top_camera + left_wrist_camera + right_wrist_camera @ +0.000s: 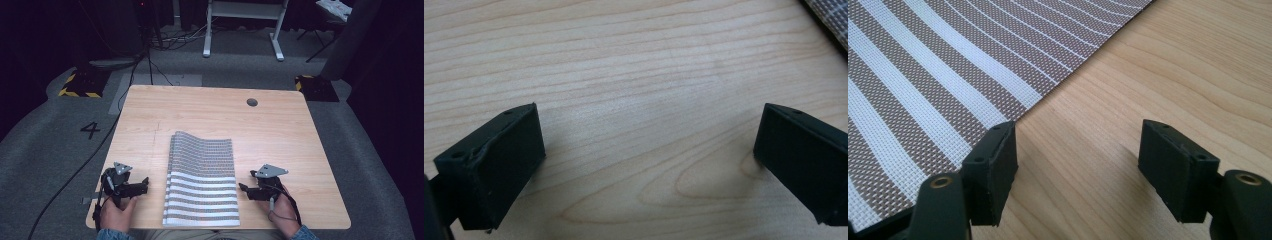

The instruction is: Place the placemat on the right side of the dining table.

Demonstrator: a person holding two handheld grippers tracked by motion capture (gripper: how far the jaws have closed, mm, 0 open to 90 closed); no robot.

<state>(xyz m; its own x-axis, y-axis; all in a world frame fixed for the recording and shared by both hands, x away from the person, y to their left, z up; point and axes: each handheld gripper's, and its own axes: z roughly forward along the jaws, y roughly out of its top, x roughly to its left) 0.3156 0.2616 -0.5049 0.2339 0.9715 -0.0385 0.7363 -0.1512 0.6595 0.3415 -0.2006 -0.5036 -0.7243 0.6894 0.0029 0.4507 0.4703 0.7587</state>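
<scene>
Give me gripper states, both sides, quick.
Left gripper: open, nothing between the jaws, over bare table.
Right gripper: open, holding nothing, beside the striped mat edge.

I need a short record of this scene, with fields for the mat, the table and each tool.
mat: striped woven placemat, flat on the table, far edge slightly raised
table: light wood, round hole near far right corner
left tool: open, beside the mat's left edge, nothing between its jaws
right tool: open, at the mat's right edge, not gripping it
</scene>
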